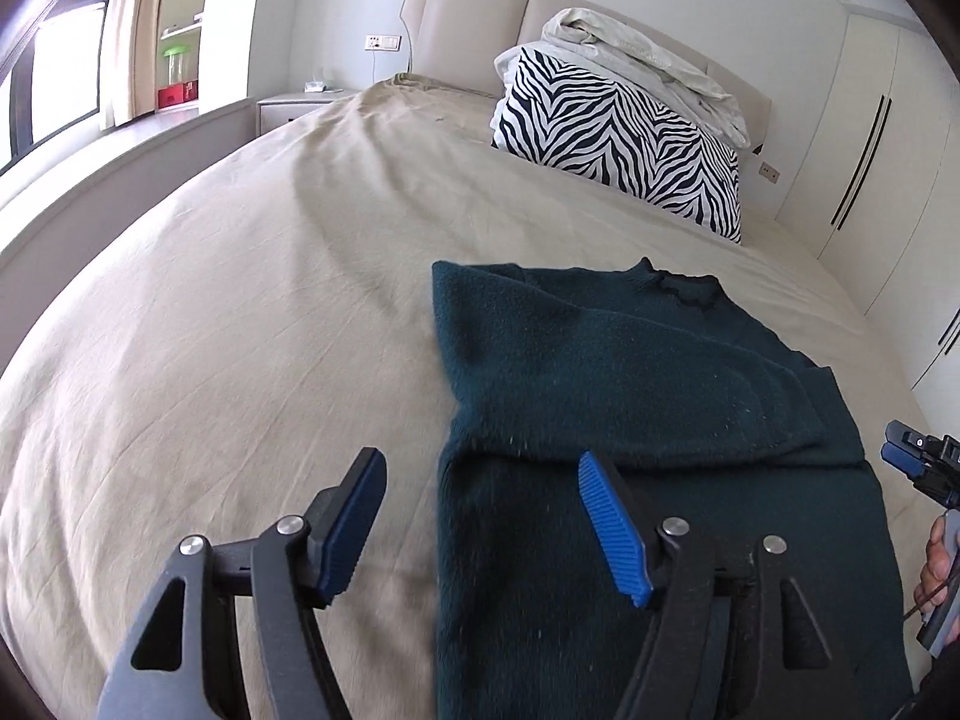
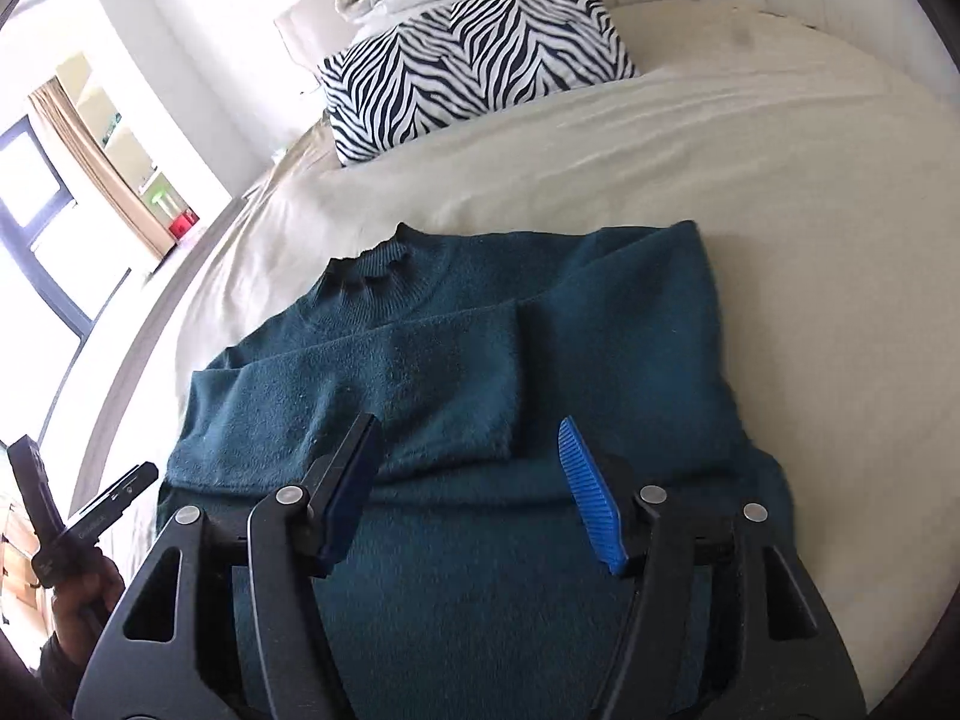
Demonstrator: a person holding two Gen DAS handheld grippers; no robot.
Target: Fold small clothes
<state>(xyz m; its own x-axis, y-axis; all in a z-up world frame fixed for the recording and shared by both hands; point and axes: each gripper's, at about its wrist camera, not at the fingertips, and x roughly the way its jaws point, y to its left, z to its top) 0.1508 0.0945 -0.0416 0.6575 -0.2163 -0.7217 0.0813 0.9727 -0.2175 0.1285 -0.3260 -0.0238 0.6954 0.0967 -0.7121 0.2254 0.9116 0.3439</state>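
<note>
Left wrist view: left hand-held gripper (image 1: 480,516) spread apart, empty, straddling the left edge of the sweater (image 1: 630,420).
Right wrist view: right hand-held gripper (image 2: 471,489) spread apart, empty, above the sweater's lower half.
Sweater: flat on the bed (image 1: 210,330), both sleeves crossed over the chest, collar toward the striped pillow (image 1: 624,132).
Advice: probably pinch both hem corners together, lift evenly, lay hem to collar.
Hidden: hem cut off under both tools.

Bright daylight from window (image 1: 54,66); fisheye edges warped, vignetted.
</note>
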